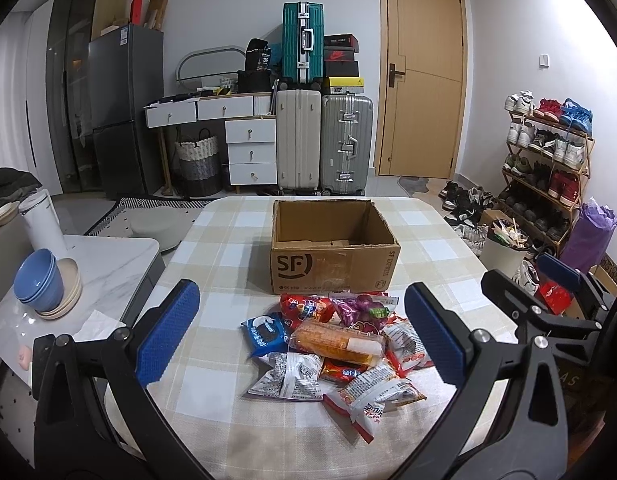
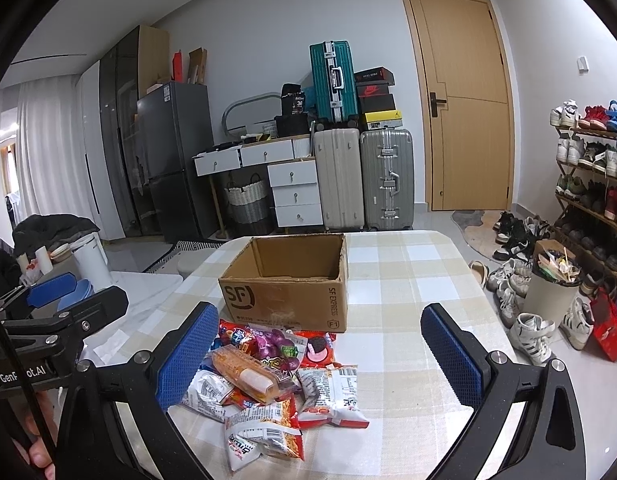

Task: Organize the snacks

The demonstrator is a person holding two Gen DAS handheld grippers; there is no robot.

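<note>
Left wrist view: both claws, left claw (image 1: 302, 334) & right claw (image 2: 318, 354), were wide apart above snack pile (image 1: 332, 348); box (image 1: 332, 254) was empty. Slippery packets could slide out w/ shallow grip.

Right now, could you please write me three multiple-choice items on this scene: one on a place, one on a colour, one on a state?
1. Where does the snack pile lie?
A. inside the cardboard box
B. on the table, in front of the cardboard box
C. on the floor

2. What colour are the pads on the tongs?
A. blue
B. red
C. yellow

3. How is the cardboard box?
A. taped shut
B. tipped on its side
C. upright and open-topped

Key: 1 B, the packets rest on the checked tablecloth on the camera side of the box. 2 A, the left tongs and right tongs both show blue pads. 3 C, its inner walls are visible from above.
</note>
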